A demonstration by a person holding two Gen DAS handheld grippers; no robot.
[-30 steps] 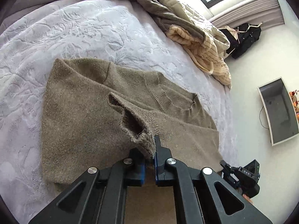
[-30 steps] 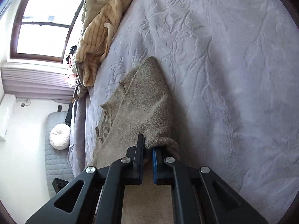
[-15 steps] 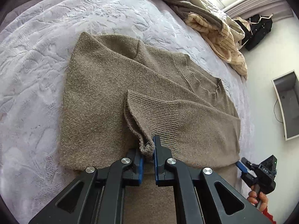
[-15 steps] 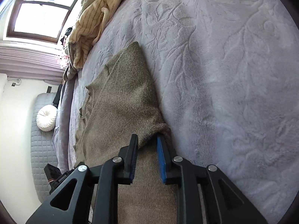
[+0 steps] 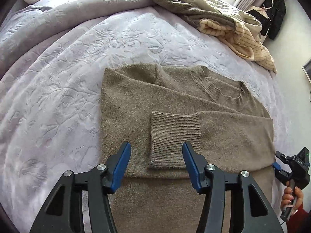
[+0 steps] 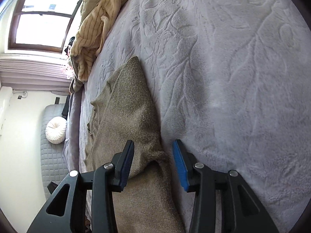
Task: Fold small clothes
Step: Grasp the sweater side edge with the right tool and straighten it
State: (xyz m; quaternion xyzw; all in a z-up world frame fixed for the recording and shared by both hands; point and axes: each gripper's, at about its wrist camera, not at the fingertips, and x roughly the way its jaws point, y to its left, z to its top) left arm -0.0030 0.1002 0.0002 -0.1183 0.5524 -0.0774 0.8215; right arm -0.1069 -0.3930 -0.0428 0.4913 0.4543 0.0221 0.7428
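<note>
Both tongs have just been opening: the left tongs (image 5: 156,161) stand apart astride the ribbed cuff (image 5: 173,139), gripping nothing, and the right tongs (image 6: 153,163) are parted around a bunched fold at the sweater's edge, pads clear of it. The brown sweater (image 5: 136,104) is laid on the bed (image 5: 68,62), one sleeve folded across its body. If the left tongs are withdrawn low, the cuff could be snagged and the fold dragged askew. The raised bunch by the right tongs may be left lumpy unless smoothed, so later folds could be spoiled.
</note>
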